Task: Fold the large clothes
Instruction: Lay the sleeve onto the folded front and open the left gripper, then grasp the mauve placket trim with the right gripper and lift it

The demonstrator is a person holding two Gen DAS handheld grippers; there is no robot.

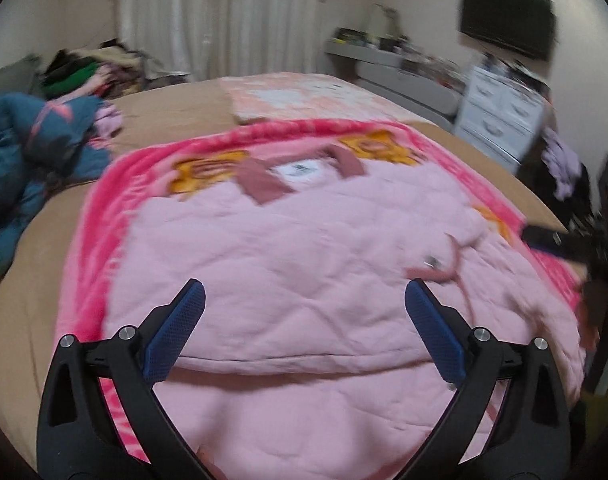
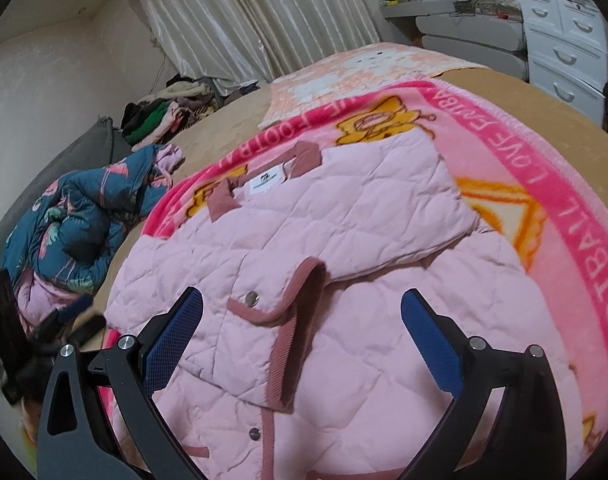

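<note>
Gaping left gripper (image 1: 304, 294) above pink jacket (image 1: 304, 248)

Bed (image 2: 232, 136) w/ tan sheet, fills most of both views. On it: bright pink blanket (image 2: 575, 208) w/ yellow cartoon figures & white lettering along the border; beyond that a pale peach patterned mat (image 2: 343, 76), lying flat. Teal floral quilt (image 2: 84, 216) bunched at the bed's left side, something pale pink tucked in it. Heap of mixed clothes (image 2: 164, 116) farther back, near the curtain. Cream curtain (image 2: 256, 20) covers the far wall. Right side: grey shelf (image 2: 419, 10) cluttered w/ small items, white drawer unit (image 2: 563, 40) beside it. Dark wall-mounted TV (image 1: 507, 20) above the drawers in left wrist view, blurred.
</note>
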